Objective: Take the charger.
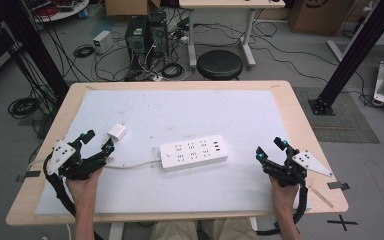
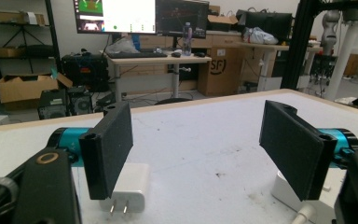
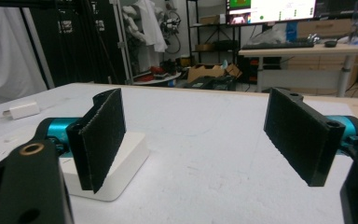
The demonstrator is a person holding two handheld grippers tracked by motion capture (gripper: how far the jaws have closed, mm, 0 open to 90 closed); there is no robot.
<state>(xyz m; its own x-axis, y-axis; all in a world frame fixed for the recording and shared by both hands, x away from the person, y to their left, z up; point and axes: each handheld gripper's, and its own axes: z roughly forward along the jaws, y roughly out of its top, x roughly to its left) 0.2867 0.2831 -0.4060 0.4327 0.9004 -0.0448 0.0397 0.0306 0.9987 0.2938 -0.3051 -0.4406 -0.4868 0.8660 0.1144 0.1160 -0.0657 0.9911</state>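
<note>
- High view: the power strip (image 1: 194, 152) lies flat near the middle of the white mat (image 1: 180, 115), its cord running left toward the left gripper (image 1: 98, 141). The charger (image 1: 116, 132), a small white plug-in adapter, lies just beyond that gripper's tips, apart from the strip. The right gripper (image 1: 269, 150) rests near the right end of the strip, not touching it. Both claws stand wide open and hold nothing.
- Judged step: picking up the charger with the left claw, presumably to seat it in the strip; not yet begun.
- Left gripper view: the charger (image 2: 131, 186) lies on its side with its two prongs pointing toward the camera, partly behind the left-hand pad (image 2: 107, 149) and so off centre. One end of the power strip (image 2: 291, 191) and its cord show at the lower right. The claw is spread wide and empty.
- To do it well: shift the gripper so the charger sits midway between the pads, then close on its flat sides, leaving the prongs free.
- Right gripper view: the end of the power strip (image 3: 119, 163) sits behind the left-hand pad (image 3: 100, 137); the charger (image 3: 24, 110) is far off at the left. The claw is wide open and empty.
- To do it well: the right claw could pin the strip's end, since a light strip may slide when the plug is pushed in.
</note>
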